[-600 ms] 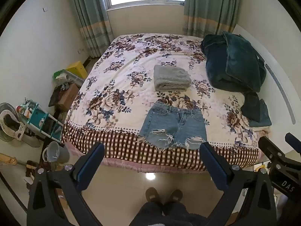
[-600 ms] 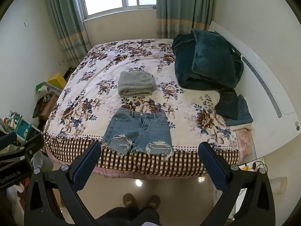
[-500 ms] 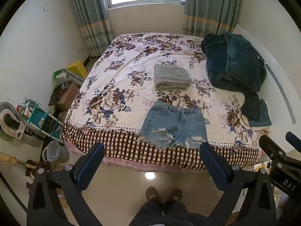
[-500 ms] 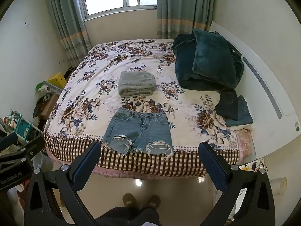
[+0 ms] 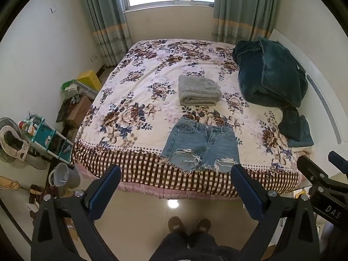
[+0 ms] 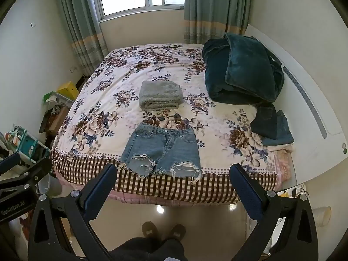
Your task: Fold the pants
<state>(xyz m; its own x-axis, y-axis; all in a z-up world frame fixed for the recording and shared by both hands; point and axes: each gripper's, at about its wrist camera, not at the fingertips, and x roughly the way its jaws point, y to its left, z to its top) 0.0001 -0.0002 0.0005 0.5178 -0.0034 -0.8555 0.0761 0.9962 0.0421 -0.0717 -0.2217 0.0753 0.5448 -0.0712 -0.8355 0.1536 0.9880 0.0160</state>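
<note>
While denim shorts (image 5: 201, 144) lie flat at 12 o'clock, waistband far, frayed hems near, left gripper (image 5: 174, 187) and right gripper (image 6: 171, 184) hover spread wide, empty, equally distant.

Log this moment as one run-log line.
stage: pre-grasp | shorts: flat, unfolded, near bed edge | left gripper: open, empty | right gripper: open, empty | contact: none

Faded blue denim shorts (image 5: 201, 145), floral bedspread (image 5: 139, 100) with brown checked edge, grey folded towel (image 5: 198, 90), teal blanket (image 5: 269, 74)
</note>
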